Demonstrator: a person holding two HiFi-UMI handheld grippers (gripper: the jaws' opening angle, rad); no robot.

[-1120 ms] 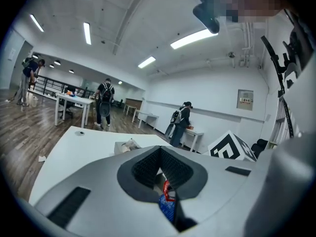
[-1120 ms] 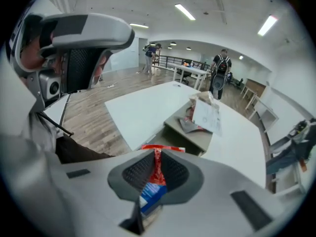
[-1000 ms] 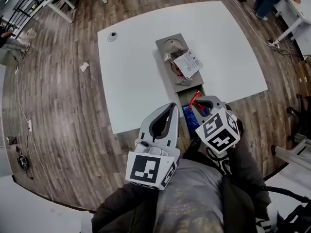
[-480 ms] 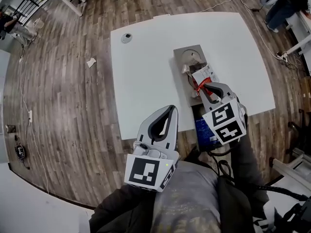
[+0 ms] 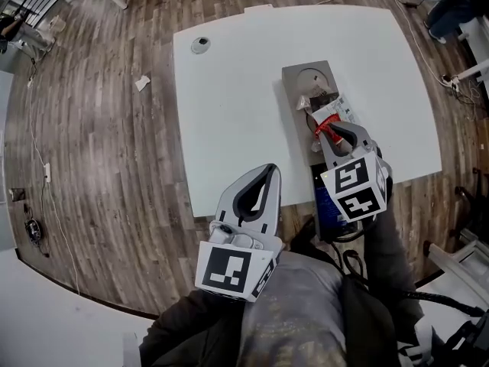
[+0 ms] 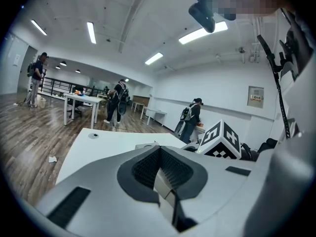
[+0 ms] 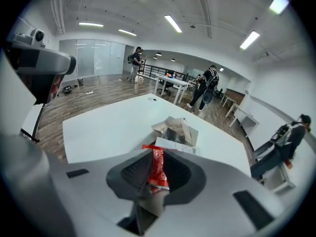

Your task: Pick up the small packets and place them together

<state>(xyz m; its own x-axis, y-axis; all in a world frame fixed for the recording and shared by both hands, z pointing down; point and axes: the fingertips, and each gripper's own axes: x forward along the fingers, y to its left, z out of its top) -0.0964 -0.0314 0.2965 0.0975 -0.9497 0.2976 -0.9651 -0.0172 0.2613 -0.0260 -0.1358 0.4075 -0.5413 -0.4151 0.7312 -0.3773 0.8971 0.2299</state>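
Packets (image 5: 322,107) lie heaped on the grey tray (image 5: 299,75), and we judge one more nearly placed: our right gripper (image 5: 337,133) pinches a red packet (image 7: 157,168) just over them, while our left gripper (image 5: 264,176) hangs back, jaws together on nothing.

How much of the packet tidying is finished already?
Several packets already lie piled on the gray tray. The right claw pinches a red packet at that pile, its jaws just starting to open. The left claw is shut and empty. Left: dropping this one in.
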